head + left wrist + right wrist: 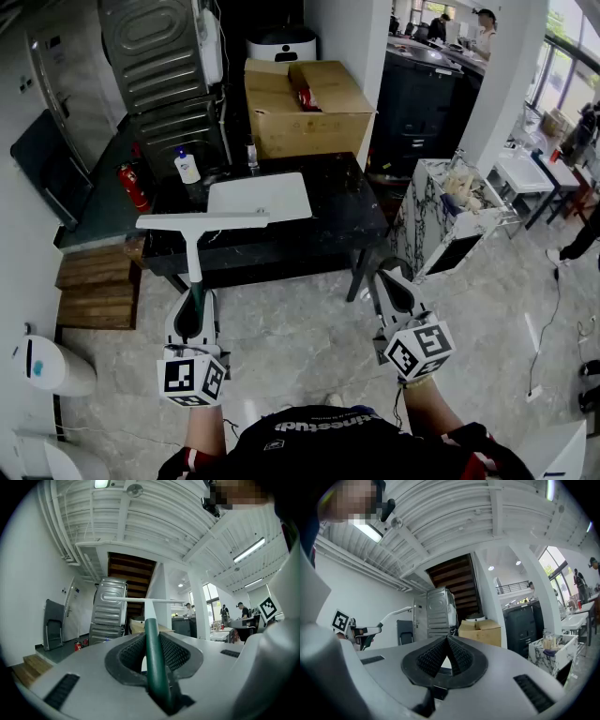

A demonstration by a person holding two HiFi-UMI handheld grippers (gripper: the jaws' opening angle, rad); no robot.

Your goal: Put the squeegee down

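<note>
A squeegee (pixel 201 225) with a white blade and a green handle (pixel 153 658) sticks out forward from my left gripper (pixel 191 302), which is shut on the handle. The white blade hangs over the near left edge of the black table (pixel 319 234). In the left gripper view the handle runs up between the two pads to the blade (pixel 140 600). My right gripper (pixel 394 286) is level in front of the table's near right corner, its jaws shut with nothing between them (pixel 446 656). The squeegee (pixel 391 614) also shows at the left of the right gripper view.
A white board (pixel 262 197) lies on the table, with a spray bottle (pixel 187 167) at its far left corner. Behind stand a cardboard box (pixel 305 108) and a metal appliance (pixel 159 66). A marble-patterned cart (pixel 450 211) is to the right, wooden steps (pixel 94 286) to the left.
</note>
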